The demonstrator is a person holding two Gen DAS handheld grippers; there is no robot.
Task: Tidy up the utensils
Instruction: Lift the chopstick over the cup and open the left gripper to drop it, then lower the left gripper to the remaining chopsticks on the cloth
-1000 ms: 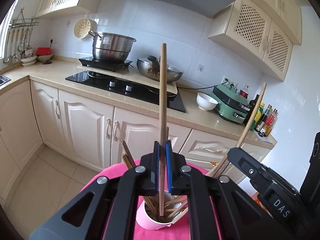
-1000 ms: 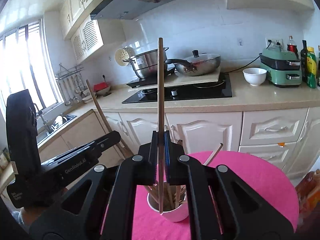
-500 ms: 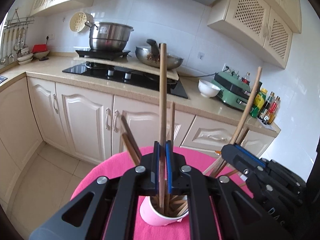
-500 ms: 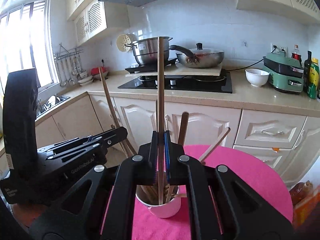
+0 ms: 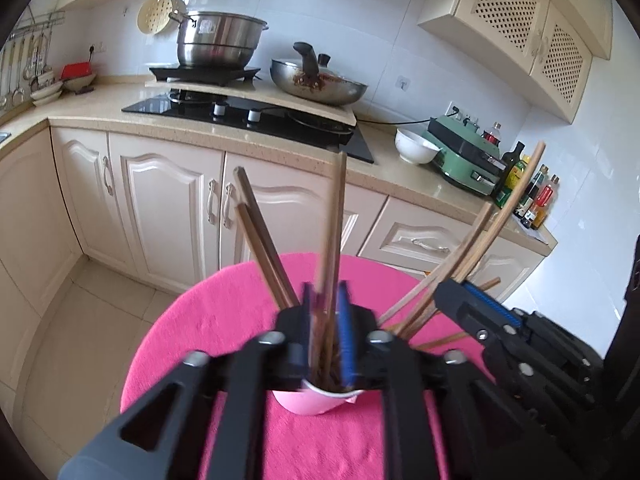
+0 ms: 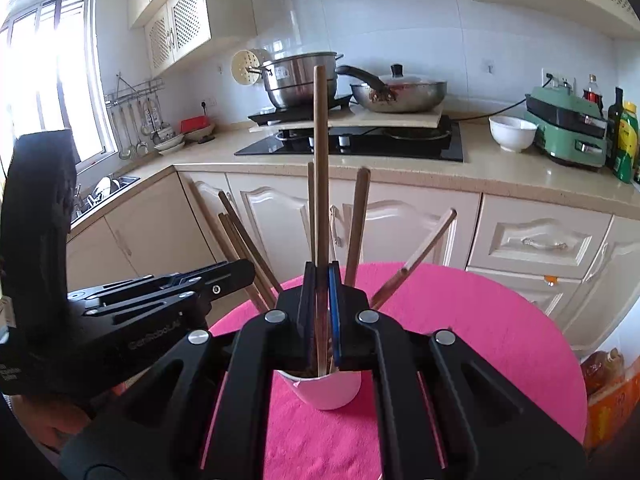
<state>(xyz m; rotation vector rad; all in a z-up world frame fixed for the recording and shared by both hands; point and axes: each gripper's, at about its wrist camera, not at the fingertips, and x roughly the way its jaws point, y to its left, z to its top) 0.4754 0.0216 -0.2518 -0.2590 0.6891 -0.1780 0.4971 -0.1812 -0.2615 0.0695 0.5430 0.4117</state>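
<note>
A pink-white cup (image 5: 316, 400) (image 6: 328, 390) holding several wooden chopsticks stands on a round pink-covered table (image 5: 224, 320) (image 6: 480, 340). My left gripper (image 5: 325, 300) sits right over the cup with its pads parted; a wooden chopstick (image 5: 334, 232) stands loose between them, its lower end in the cup. My right gripper (image 6: 319, 280) is shut on an upright wooden chopstick (image 6: 320, 168), its lower end inside the cup. Each gripper shows in the other's view: the right one (image 5: 500, 324), the left one (image 6: 168, 292).
Cream kitchen cabinets (image 5: 168, 200) and a counter with a black hob (image 5: 248, 116), a steel pot (image 5: 220, 44), a wok (image 5: 320, 86), a white bowl (image 5: 414, 150) and a green appliance (image 5: 464, 160) stand behind the table. Bottles (image 5: 528, 192) are at the right.
Both grippers have come down to the cup. The left pads have parted and its chopstick has slid down into the cup. The right chopstick went lower into the cup.
</note>
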